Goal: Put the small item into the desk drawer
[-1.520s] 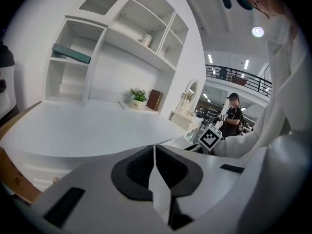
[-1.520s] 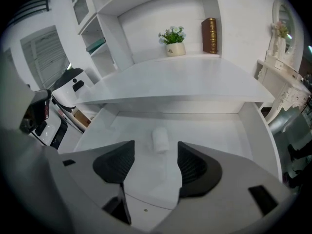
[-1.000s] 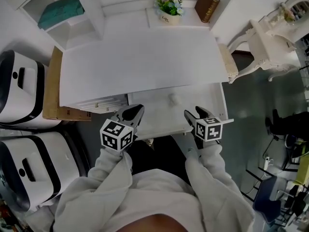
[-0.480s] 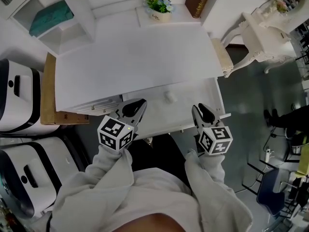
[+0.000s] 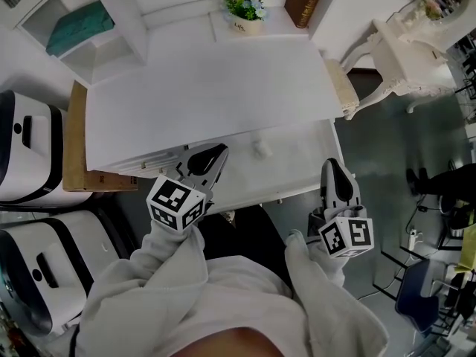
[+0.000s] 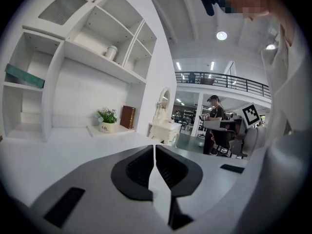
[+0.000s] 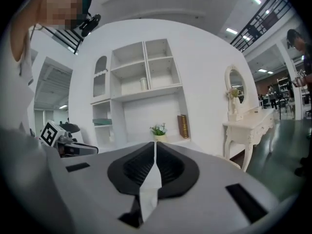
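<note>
The desk drawer (image 5: pixel 297 171) stands pulled out below the white desktop (image 5: pixel 216 88). A small white item (image 5: pixel 260 149) lies inside the drawer, near its back. My left gripper (image 5: pixel 214 157) hovers over the drawer's left end, jaws shut and empty; the left gripper view shows its pads (image 6: pixel 141 167) pressed together. My right gripper (image 5: pixel 334 171) sits at the drawer's right front corner, clear of the item, shut on nothing. In the right gripper view its pads (image 7: pixel 165 167) meet in a thin line.
A potted plant (image 5: pixel 244 10) and a brown book (image 5: pixel 301 0) stand at the desk's back. A shelf unit with a teal item (image 5: pixel 74 28) is at the back left. White-and-black machines (image 5: pixel 26 147) stand left, a white dressing table (image 5: pixel 398 54) right.
The right gripper's jaws have closed, and it has drawn back to the right, away from the middle of the drawer. The left gripper has barely moved.
</note>
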Demonstrator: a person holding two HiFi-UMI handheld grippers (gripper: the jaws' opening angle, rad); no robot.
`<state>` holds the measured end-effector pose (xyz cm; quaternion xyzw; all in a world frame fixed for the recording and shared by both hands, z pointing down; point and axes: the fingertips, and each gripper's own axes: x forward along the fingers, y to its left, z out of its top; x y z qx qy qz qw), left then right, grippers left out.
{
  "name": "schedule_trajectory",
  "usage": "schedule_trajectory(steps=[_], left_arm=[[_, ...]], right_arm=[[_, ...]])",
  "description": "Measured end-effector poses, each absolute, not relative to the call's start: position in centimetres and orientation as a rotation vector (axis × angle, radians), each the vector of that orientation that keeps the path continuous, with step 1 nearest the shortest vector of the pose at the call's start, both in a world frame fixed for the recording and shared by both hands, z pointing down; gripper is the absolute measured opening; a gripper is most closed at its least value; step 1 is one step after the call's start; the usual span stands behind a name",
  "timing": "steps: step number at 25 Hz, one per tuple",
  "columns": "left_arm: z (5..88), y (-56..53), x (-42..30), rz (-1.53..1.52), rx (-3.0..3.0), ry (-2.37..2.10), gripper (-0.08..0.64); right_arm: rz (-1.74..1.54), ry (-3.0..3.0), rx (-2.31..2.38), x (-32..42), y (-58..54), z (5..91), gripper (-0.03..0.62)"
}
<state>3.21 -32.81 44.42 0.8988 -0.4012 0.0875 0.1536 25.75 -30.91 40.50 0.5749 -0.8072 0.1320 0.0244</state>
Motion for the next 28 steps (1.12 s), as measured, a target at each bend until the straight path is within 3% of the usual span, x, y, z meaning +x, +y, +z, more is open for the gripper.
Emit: schedule_trajectory(steps=[28], left_arm=[[44.7,-32.5,3.4,0.202,2.550,-1.175,0.026]], right_arm=[[0.318,-2.495,1.688,24.6,-30.5,41.3,0.035]])
